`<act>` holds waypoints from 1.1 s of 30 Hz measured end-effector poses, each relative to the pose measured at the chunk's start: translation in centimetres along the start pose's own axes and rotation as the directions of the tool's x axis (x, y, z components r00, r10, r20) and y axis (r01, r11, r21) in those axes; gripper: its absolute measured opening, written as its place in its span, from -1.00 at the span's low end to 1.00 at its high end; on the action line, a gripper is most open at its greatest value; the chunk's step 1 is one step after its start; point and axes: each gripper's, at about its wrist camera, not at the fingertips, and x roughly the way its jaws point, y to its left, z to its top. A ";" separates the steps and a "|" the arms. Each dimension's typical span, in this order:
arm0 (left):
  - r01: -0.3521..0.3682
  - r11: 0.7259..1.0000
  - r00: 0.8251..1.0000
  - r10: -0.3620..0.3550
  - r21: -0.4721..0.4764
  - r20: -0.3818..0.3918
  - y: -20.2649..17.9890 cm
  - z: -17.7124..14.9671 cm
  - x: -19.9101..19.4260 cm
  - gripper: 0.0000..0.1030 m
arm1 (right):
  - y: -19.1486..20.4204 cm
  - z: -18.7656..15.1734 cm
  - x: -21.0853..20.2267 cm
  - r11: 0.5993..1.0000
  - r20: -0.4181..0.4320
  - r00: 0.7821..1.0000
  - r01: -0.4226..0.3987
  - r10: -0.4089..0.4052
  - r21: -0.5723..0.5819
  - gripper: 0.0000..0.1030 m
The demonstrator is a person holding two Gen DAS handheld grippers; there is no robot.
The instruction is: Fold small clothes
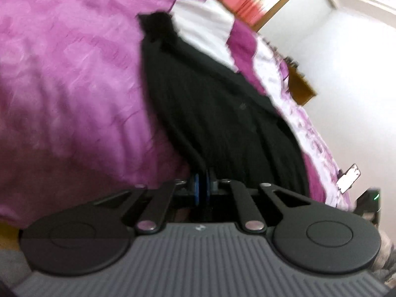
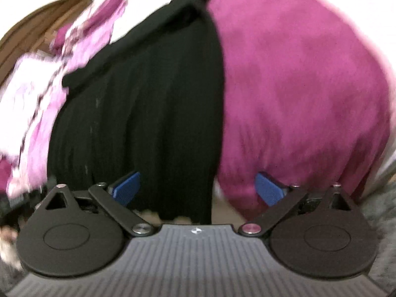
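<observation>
A black ribbed garment (image 1: 210, 104) lies stretched out on a purple bedspread (image 1: 74, 74). My left gripper (image 1: 202, 185) is shut on the near edge of the black garment; its blue pads are pressed together on the cloth. In the right wrist view the same black garment (image 2: 148, 111) hangs over the near edge of the bed on the purple bedspread (image 2: 297, 86). My right gripper (image 2: 198, 188) is open, its blue pads (image 2: 127, 188) wide apart on either side of the garment's near edge, holding nothing. Both views are motion-blurred.
A white and purple patterned sheet (image 1: 304, 123) runs along the bed's far side. A white wall (image 1: 346, 74) and a wooden frame (image 1: 300, 89) lie beyond. A phone-like object (image 1: 349, 178) lies at the bed edge. A wooden headboard (image 2: 37, 32) is at upper left.
</observation>
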 end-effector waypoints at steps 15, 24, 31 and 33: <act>0.202 0.974 0.958 -0.175 -0.102 0.228 -1.1 1.6 -3.4 -0.92 | 1.0 -0.1 -2.8 0.942 0.135 0.933 -0.335 0.333 -0.012 -0.87; 0.073 0.971 0.937 0.012 -0.228 0.348 -0.8 2.5 -5.4 -0.94 | -0.2 2.2 -4.4 0.890 0.238 0.877 -0.447 0.418 0.086 -0.87; -0.054 0.996 0.969 0.069 -0.071 0.238 -1.0 0.8 -4.8 0.78 | -0.2 1.9 -4.6 0.898 0.239 0.877 -0.438 0.417 0.043 -0.87; -0.007 0.997 0.988 0.019 -0.082 0.156 0.1 0.1 -3.9 0.77 | -0.3 2.2 -4.4 0.893 0.233 0.874 -0.448 0.427 0.047 -0.87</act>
